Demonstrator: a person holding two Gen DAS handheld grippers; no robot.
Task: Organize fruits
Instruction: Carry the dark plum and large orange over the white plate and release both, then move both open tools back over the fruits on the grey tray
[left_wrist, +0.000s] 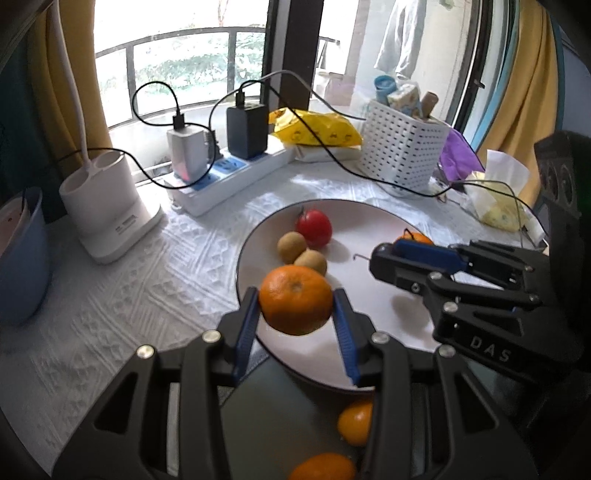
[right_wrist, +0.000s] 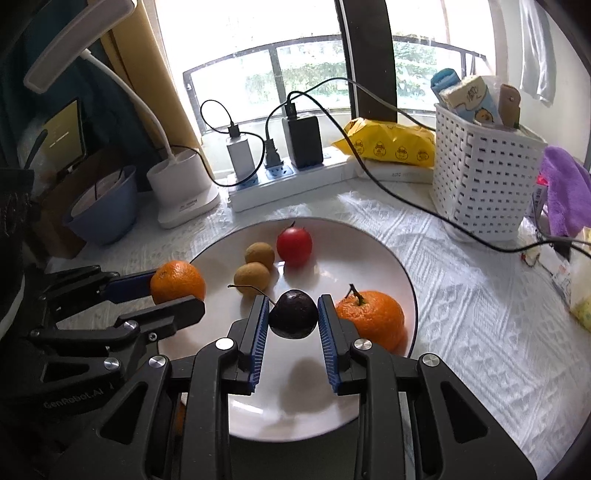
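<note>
1. Where the left wrist view looks down its own fingers, left gripper (left_wrist: 296, 314) clamped on a mandarin orange (left_wrist: 295, 300), blue pads pressed to both its sides, held low centre of frame above the near rim of the white plate (left_wrist: 369, 229).
2. In the right wrist view, right gripper (right_wrist: 293, 317) closed about as tight as possible on a dark cherry (right_wrist: 293, 314), thin stem curving off to the upper left, held centre frame over the plate's bare middle.
3. Lying on the plate in that same view: a red cherry tomato (right_wrist: 294, 242) toward the far rim, two small tan-brown round fruits (right_wrist: 255, 266) touching each other just left of it, a stemmed mandarin (right_wrist: 371, 317) at the right rim beside the right finger.
4. Seen at the bottom of the left wrist view, below the plate's near edge: two more oranges (left_wrist: 354, 421), partly hidden by the gripper frame.
5. Beyond the plate, on the white textured cloth (right_wrist: 480, 314): a white power strip (right_wrist: 288, 181) with chargers, upper centre; a white perforated basket (right_wrist: 484, 173), upper right; a yellow packet (right_wrist: 388, 144) between them; a white lamp base (right_wrist: 183, 184) and a blue bowl (right_wrist: 103, 206), left.
</note>
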